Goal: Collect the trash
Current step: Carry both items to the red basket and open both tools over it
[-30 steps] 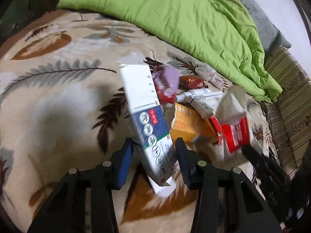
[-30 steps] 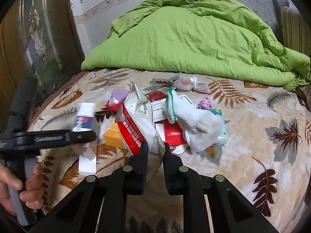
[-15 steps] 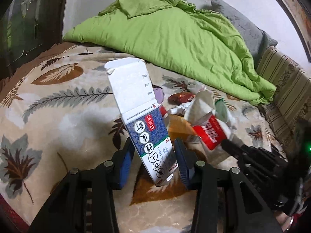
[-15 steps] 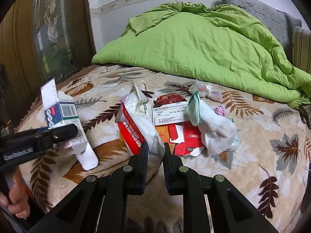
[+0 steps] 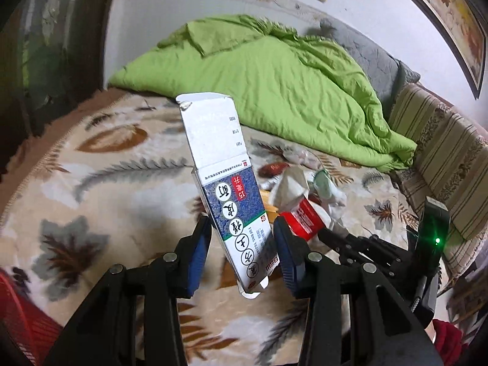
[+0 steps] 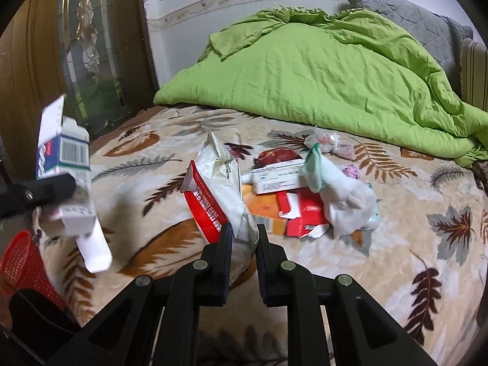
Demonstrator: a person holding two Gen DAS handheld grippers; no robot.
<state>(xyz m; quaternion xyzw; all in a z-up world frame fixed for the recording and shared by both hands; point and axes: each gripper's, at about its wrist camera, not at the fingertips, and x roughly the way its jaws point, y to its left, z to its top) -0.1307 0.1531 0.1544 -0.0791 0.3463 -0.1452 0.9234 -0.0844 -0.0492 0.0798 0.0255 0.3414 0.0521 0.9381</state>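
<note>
While the left hand-held gripper [image 5: 241,241] clamps a tilted carton [image 5: 227,192], the right hand-held gripper [image 6: 244,238] pinches a bag [image 6: 219,189].

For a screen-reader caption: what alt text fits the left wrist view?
The left tool grips a blue-and-white carton above a leaf-patterned blanket. Behind it lie scattered trash and a green duvet.

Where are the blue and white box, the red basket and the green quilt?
Blue and white box [image 5: 235,210]: left wrist view, printed front.
Red basket [image 6: 23,262]: right wrist view, mesh wall.
Green quilt [image 6: 320,70]: right wrist view, middle.
</note>
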